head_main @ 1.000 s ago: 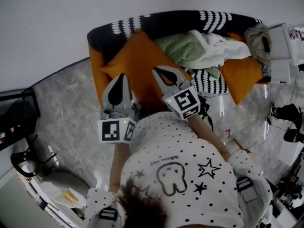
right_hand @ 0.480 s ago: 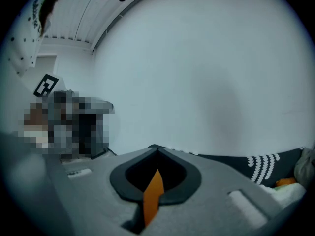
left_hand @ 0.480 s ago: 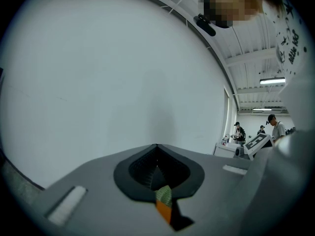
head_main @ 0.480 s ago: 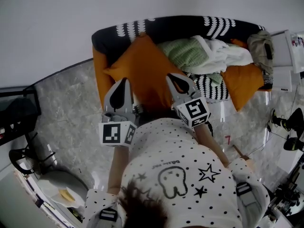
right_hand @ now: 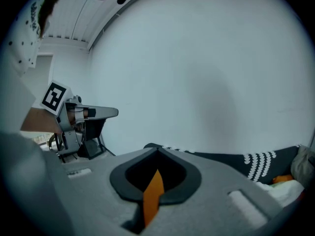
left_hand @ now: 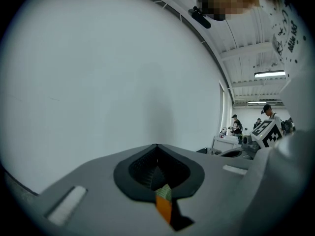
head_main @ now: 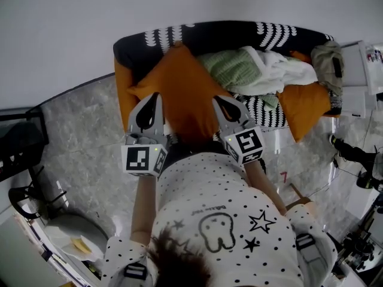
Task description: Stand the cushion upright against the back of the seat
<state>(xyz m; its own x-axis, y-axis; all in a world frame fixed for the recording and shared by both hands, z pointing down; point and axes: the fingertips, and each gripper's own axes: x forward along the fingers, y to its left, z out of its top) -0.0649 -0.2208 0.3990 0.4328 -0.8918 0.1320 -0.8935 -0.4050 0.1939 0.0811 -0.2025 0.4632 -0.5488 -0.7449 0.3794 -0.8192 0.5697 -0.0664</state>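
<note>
White wall [head_main: 179, 5] and grey marbled floor [head_main: 84, 136] frame a small seat [head_main: 209, 33] with a black, white-patterned back. The cushion [head_main: 179, 91], orange, sits at the seat's left end. It is turned like a diamond, with one corner up against the back and the opposite corner toward the front edge. Its broad face shows from above, so I judge it to be leaning or lying, not yet upright. A heap of green and white clothes [head_main: 251, 67] fills the middle of the seat, touching the cushion's right side. A second orange cushion [head_main: 305, 103] sits at the right end.

Both grippers hover over the cushion's near half, the left gripper [head_main: 157, 95] by its left edge and the right gripper [head_main: 216, 99] by its right edge. In each gripper view the jaws are pressed together at the tips. A sliver of orange shows low in the slit between them. I take this for the cushion seen through the gap, not pinched cloth, though I cannot rule out a thin fold.

With the jaws closed, the grippers can only push or scoop. Uneven pressure from the two sides could spin the cushion on its corner. It would then slump toward the left arm of the seat or onto the clothes. A nudge too low could slide it off the front edge to the floor. The soft heap beside it may also shove it back down once it is let go.
</note>
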